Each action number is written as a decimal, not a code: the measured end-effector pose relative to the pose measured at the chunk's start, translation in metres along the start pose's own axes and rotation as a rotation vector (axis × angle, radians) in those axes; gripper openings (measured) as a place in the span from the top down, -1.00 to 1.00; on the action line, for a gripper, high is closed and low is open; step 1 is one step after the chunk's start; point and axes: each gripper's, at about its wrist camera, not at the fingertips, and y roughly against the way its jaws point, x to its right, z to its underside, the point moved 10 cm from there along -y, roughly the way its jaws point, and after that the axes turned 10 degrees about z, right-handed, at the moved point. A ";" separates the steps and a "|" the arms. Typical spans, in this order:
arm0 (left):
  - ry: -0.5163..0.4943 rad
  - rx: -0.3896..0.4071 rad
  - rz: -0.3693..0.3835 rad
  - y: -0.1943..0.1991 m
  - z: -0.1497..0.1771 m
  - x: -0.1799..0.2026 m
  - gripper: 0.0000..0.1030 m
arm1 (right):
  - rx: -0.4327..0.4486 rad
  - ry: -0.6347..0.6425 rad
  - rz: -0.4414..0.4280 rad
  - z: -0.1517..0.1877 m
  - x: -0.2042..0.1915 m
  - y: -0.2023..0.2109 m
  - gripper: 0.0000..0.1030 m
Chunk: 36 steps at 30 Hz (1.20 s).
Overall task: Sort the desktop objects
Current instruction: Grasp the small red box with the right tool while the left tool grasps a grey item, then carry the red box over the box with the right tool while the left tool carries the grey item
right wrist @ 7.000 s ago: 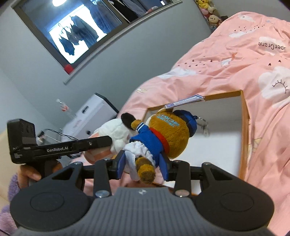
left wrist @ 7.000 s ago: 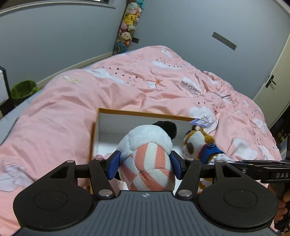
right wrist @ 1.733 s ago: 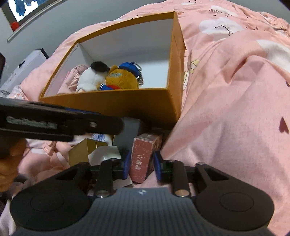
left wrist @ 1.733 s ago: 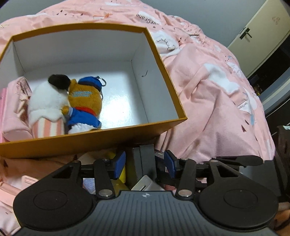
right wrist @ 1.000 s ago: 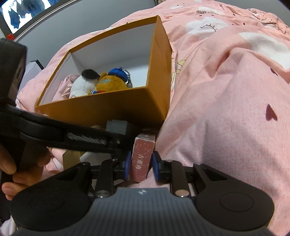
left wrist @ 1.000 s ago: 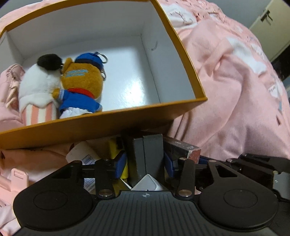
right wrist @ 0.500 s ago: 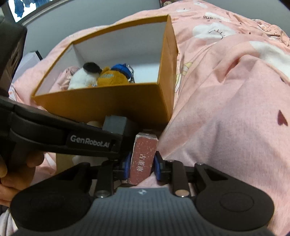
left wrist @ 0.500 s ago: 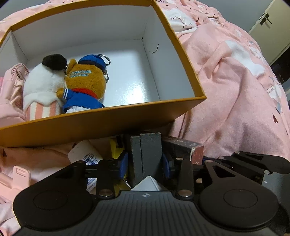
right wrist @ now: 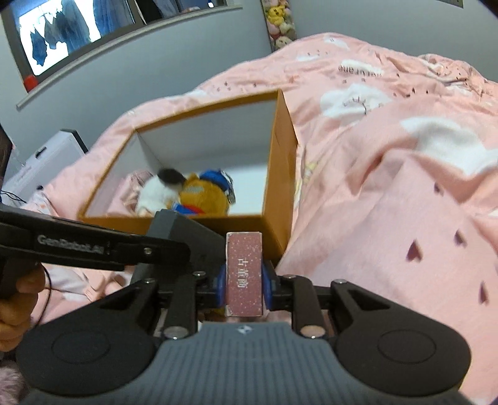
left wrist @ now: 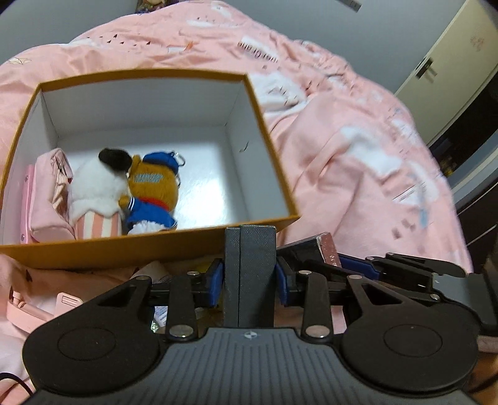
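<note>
My left gripper (left wrist: 250,280) is shut on a dark grey box (left wrist: 250,271), held upright in front of the orange box (left wrist: 140,246). My right gripper (right wrist: 243,285) is shut on a dark red box with white characters (right wrist: 244,274), held up near the orange box's (right wrist: 281,149) near right corner. The grey box also shows in the right wrist view (right wrist: 183,233), to the left of the red one. Inside the orange box lie a white plush with a striped body (left wrist: 96,199), a brown bear in blue (left wrist: 154,193) and a pink pouch (left wrist: 46,196).
The orange box sits on a pink quilt (left wrist: 358,140) with cloud prints. Small items lie below the box's front wall, among them a pink clip (left wrist: 37,308). A wardrobe door (left wrist: 442,62) stands at the far right. A window (right wrist: 77,28) is on the wall.
Both grippers have risen with their boxes, lifted clear of the pile in front of the orange box. More of the box's inside and the quilt behind now show.
</note>
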 end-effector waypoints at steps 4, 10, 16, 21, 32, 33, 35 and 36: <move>0.017 0.028 0.054 0.022 -0.009 0.005 0.24 | 0.018 -0.036 -0.056 -0.014 0.003 0.019 0.53; 0.060 0.118 0.106 0.055 -0.034 0.001 0.25 | 0.064 -0.085 -0.155 -0.045 0.000 0.045 0.53; 0.074 0.204 0.087 0.073 -0.069 -0.014 0.25 | 0.133 -0.080 -0.184 -0.082 -0.011 0.049 0.53; 0.083 0.175 -0.006 0.044 -0.082 -0.038 0.25 | 0.080 -0.073 -0.151 -0.092 -0.023 0.009 0.53; 0.139 0.047 -0.048 -0.020 -0.066 -0.070 0.25 | -0.041 0.006 -0.013 -0.077 -0.028 -0.053 0.53; 0.139 0.037 -0.049 -0.023 -0.066 -0.072 0.25 | -0.050 0.010 -0.005 -0.075 -0.028 -0.056 0.53; 0.140 0.012 -0.066 -0.029 -0.064 -0.076 0.26 | -0.074 0.012 0.004 -0.072 -0.029 -0.062 0.53; 0.131 0.004 -0.082 -0.031 -0.064 -0.077 0.26 | -0.089 0.013 0.005 -0.070 -0.029 -0.065 0.53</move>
